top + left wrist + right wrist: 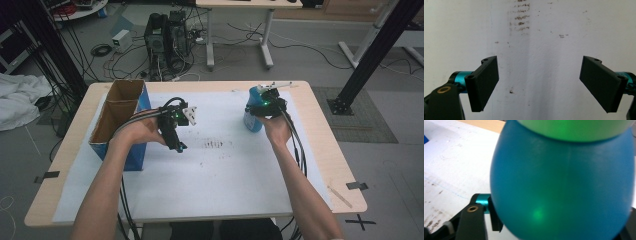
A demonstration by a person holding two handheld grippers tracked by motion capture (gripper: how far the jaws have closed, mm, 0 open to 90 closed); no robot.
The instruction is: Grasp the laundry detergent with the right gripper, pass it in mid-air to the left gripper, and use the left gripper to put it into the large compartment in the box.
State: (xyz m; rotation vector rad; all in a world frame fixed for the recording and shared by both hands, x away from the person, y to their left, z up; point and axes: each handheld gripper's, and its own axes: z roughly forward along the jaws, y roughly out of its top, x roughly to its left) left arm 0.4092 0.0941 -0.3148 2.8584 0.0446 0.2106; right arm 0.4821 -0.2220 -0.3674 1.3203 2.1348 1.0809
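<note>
Right gripper (pixel 264 107) closed around a blue bottle (pixel 564 185), round belly wedged between its 2 jaws, far side of the table (pixel 320 150). Left gripper (pixel 540 83) spread wide and empty, pointed down at stained white paper (pixel 536 37), a cardboard box (pixel 120 117) just beside it. Likely trouble: slipping or tipping (smooth curved wall, little flat contact) if squeezed or lifted unevenly.

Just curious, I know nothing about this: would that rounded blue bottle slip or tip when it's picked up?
Its blue bottle looks smooth and bulging, so the right gripper might slide off it. Standing tall, it could tip if nudged.
</note>
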